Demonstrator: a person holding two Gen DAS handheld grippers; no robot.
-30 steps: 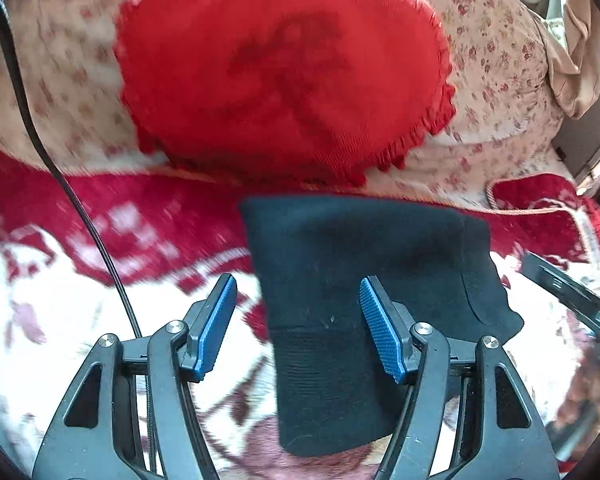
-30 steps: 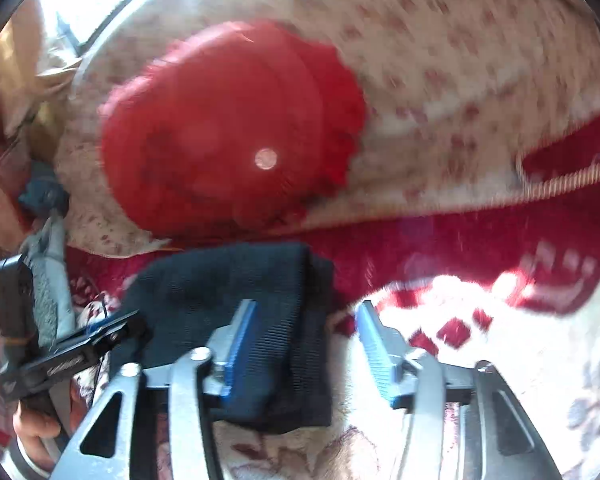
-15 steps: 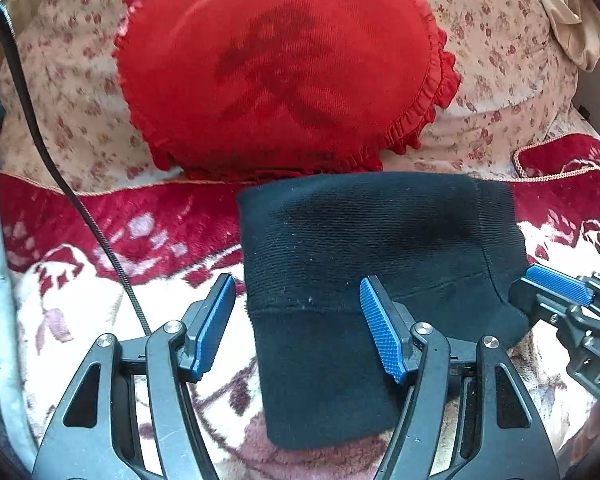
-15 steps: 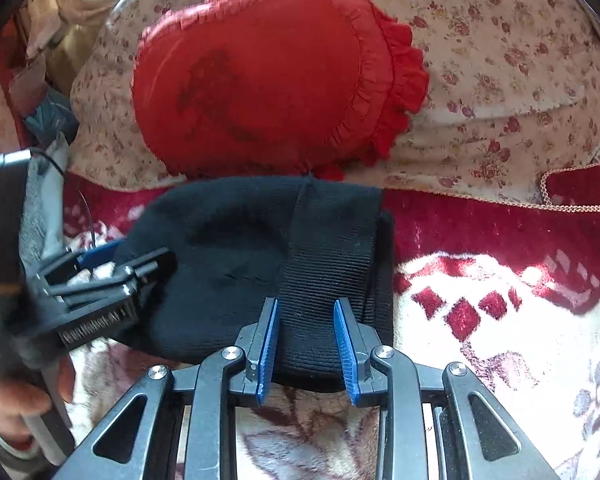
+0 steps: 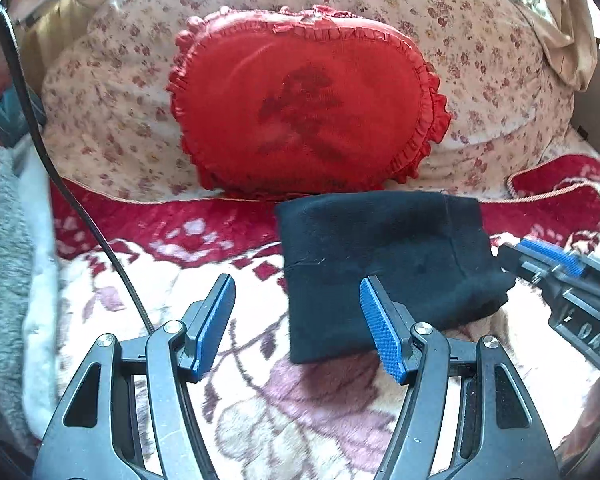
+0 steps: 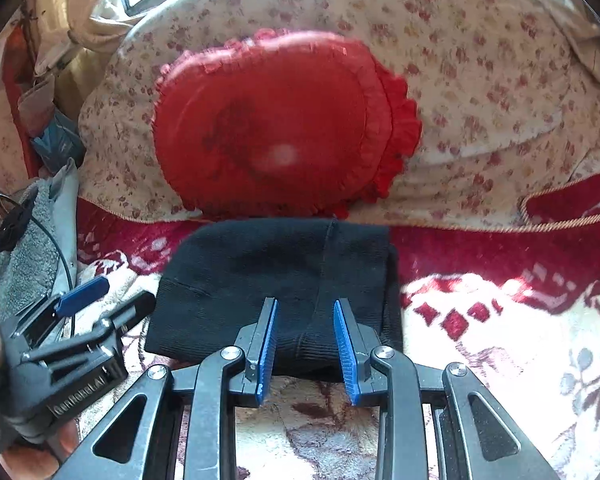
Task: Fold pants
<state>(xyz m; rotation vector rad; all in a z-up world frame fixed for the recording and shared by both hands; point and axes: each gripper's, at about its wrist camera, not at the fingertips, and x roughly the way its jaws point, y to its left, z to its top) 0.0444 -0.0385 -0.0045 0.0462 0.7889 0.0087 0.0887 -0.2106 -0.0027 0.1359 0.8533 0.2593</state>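
The black knit pants (image 5: 384, 256) lie folded into a small rectangle on the red and white blanket, just in front of the red cushion; they also show in the right wrist view (image 6: 276, 280). My left gripper (image 5: 296, 320) is open and empty, hovering at the bundle's near left corner. My right gripper (image 6: 305, 336) is partly open with its fingers on either side of a raised ridge at the bundle's near edge, not clamped. It also shows at the right edge of the left wrist view (image 5: 548, 256).
A red frilled cushion (image 5: 304, 108) leans on a floral pillow (image 5: 496, 60) behind the pants. A grey fleece cloth (image 5: 4, 264) and a black cable (image 5: 80, 208) lie at the left. The patterned blanket (image 5: 284, 412) spreads out in front.
My left gripper has pulled back and shifted left, staying open. My right gripper narrowed over the bundle's near edge, then opened a little and drew back. The bundle stays put.
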